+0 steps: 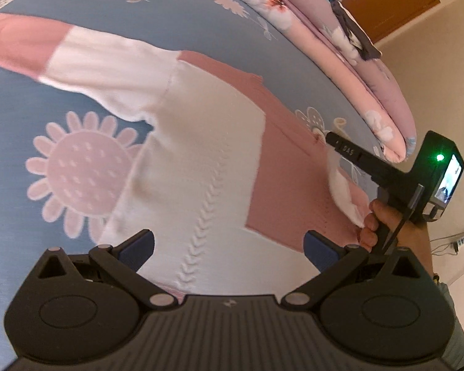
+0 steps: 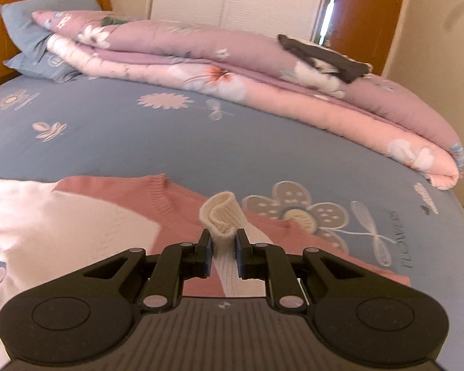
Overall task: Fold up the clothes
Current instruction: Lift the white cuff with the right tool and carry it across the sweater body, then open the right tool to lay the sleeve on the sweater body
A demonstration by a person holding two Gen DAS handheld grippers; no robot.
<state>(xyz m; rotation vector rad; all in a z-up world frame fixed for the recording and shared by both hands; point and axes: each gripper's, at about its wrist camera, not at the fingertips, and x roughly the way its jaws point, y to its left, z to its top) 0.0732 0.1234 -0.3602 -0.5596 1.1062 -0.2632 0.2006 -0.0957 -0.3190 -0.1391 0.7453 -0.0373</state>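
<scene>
Item: knit sweater [image 1: 207, 142], pink and white panels, cable rib down the white front. It lay spread on the bed sheet [image 2: 108, 142], one sleeve [image 1: 86, 58] stretched out to the side, the other drawn across the pink body.

Handling, as judged: soft, light, limp knit; it would drape and stretch rather than hold a crease, and looked neither slippery nor fragile. Ribbed cuffs, hem and shoulder seams looked the firmest places to pinch.

Right tongs [image 2: 222, 256]: nearly closed, pinching the white ribbed cuff [image 2: 221, 213], which curled up above the pads.

Left tongs [image 1: 229, 247]: spread wide, holding nothing, poised over the sweater's white front.

Writing: sheet print read roughly "FLOWERS" [image 2: 399, 244]; characters on the right tongs' finger as seen from the left wrist, unreadable.

Nearby: folded floral quilt [image 2: 232, 71].
</scene>
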